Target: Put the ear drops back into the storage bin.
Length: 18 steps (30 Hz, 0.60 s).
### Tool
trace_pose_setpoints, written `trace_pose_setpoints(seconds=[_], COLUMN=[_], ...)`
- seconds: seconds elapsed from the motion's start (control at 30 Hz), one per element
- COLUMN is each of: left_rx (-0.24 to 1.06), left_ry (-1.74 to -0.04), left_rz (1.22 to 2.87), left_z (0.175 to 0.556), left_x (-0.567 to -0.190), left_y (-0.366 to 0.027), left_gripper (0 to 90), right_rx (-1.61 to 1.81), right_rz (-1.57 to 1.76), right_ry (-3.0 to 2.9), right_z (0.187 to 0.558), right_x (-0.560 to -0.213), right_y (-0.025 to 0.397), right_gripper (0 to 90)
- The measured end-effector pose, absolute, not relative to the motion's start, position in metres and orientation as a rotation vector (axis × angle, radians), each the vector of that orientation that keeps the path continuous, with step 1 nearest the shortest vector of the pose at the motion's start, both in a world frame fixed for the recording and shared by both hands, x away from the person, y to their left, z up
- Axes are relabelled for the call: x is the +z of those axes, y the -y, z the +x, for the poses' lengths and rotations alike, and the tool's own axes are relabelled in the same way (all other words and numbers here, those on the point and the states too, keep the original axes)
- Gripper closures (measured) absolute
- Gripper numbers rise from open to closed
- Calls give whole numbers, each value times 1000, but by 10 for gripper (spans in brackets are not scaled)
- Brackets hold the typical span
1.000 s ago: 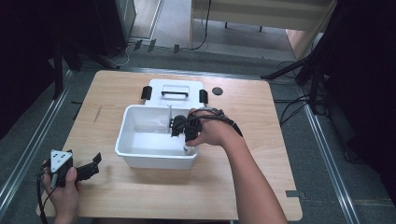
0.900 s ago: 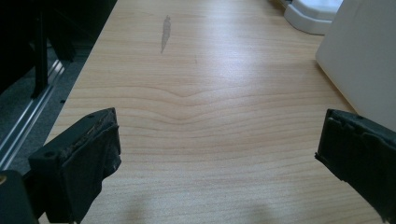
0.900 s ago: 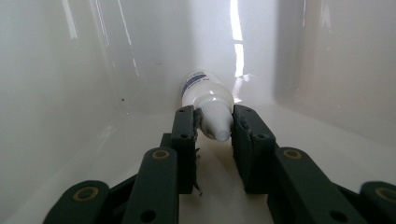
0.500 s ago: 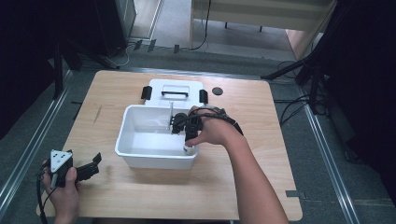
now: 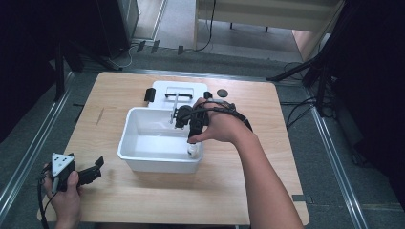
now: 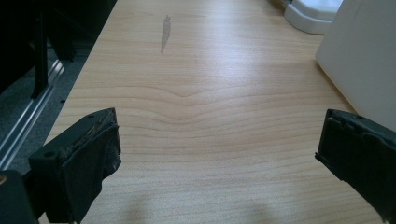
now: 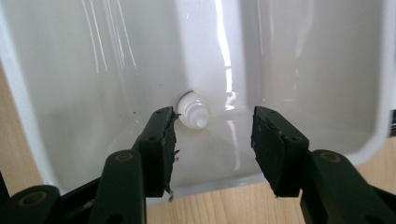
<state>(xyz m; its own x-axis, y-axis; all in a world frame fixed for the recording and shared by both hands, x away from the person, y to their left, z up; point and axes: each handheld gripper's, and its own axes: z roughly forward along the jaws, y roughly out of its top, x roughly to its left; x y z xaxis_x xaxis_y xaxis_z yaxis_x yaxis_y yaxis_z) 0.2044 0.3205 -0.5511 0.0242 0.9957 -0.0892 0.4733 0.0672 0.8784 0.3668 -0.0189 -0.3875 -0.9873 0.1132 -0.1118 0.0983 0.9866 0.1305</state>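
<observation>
Two grippers are in play, and the white tub serves as the landmark. Much of the right gripper is covered by the hand in the high view, where its jaws over the tub's far right part are hard to make out; the right gripper view shows them spread apart with nothing between them. A small white bottle lies on the tub's floor at the foot of a wall, just beside one jaw; whether it touches that jaw cannot be told. It has a ribbed neck and a nozzle tip; its body is mostly out of sight. From above the bottle is only a pale speck in the tub's near right corner. Left gripper rests on the table well left of the tub, jaws spread wide and empty. Behind the tub lies a white lid with black clips.
</observation>
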Motion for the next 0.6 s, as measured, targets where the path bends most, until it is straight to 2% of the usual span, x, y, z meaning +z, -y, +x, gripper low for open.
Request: trace_pose_setpoints(seconds=[0.6], left_rx=[841], left_ry=[-1562], left_rz=[1517], left_z=[204], left_x=[-551], left_y=[-320], left_gripper=[0], right_rx=[266], right_rz=[230], right_ry=[-2942], right_z=[364], right_x=[-342], right_y=[47], right_gripper=[427])
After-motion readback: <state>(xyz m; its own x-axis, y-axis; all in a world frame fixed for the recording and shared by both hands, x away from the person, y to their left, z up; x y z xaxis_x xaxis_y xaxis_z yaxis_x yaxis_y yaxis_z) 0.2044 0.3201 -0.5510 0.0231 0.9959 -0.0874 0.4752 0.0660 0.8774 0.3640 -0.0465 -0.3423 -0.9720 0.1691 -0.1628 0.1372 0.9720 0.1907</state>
